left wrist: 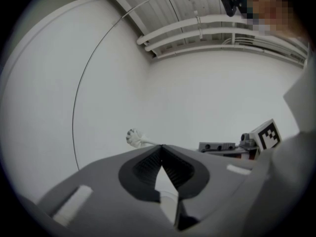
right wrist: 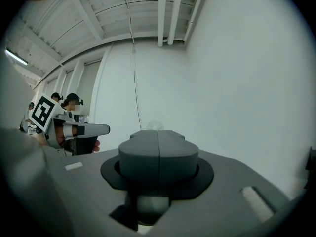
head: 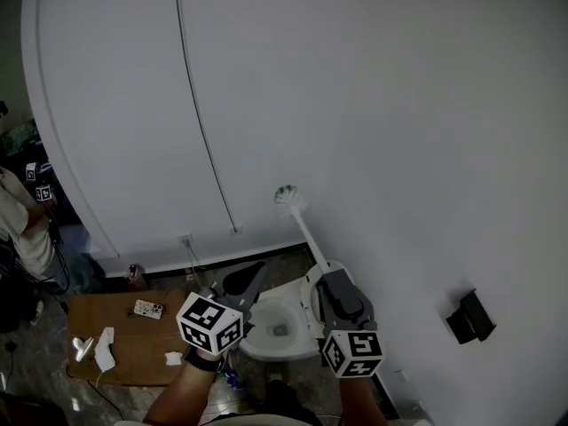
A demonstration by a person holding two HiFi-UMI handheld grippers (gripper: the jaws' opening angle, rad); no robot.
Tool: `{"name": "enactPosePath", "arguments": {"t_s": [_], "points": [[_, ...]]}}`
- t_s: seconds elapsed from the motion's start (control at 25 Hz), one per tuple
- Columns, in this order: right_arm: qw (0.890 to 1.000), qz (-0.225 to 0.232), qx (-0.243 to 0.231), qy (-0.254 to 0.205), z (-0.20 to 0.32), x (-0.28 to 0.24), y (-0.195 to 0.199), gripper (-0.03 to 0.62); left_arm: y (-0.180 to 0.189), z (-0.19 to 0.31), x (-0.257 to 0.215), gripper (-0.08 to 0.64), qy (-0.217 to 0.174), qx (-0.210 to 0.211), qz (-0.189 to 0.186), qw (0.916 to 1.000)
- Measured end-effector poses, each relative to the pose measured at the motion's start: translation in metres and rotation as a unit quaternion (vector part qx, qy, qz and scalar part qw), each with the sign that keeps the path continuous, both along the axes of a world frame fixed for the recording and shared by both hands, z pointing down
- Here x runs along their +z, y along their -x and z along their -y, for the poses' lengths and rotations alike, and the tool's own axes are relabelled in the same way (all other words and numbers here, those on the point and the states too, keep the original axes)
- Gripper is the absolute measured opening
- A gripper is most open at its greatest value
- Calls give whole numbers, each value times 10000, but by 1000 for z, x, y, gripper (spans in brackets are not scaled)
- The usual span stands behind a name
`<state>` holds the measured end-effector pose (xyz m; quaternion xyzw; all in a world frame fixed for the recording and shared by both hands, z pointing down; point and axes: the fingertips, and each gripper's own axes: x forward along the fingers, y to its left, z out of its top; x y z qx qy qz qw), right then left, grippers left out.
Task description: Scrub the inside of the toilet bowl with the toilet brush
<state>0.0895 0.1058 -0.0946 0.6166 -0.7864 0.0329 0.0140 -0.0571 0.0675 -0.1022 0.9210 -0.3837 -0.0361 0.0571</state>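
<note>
The white toilet bowl (head: 259,346) sits low in the head view, between my two grippers. My right gripper (head: 325,274) is shut on the white handle of the toilet brush (head: 302,224). The brush points up and away, and its bristle head (head: 287,197) is in the air against the white wall, well above the bowl. In the left gripper view the brush (left wrist: 134,138) pokes out just past the jaw tips. My left gripper (head: 256,273) hovers over the bowl's left side, its jaws meeting at the tip with nothing seen between them. The brush handle (right wrist: 153,205) shows below the right jaws.
A black paper holder (head: 470,318) hangs on the wall at the right. Left of the toilet lies a brown board (head: 133,344) with small white items. A person (head: 22,229) stands at the far left. A thin cable (head: 206,131) runs down the wall.
</note>
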Motion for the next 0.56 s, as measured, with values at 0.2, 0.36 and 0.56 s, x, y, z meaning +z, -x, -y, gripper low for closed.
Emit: {"name": "enactPosePath", "arguments": {"t_s": [0.2,0.36,0.56], "points": [[10000,12,-29,-44,-2,0,1,164,0,-2,0,6,-37,-25,5,10000],[10000,17,-40,-59,-5,-1,1,164,0,-5,0,6,-58,-30,11,10000],[10000,31,-35,-76,-3,0,-3,164,-4,-3,1,6,-64,-36,5,10000]]}}
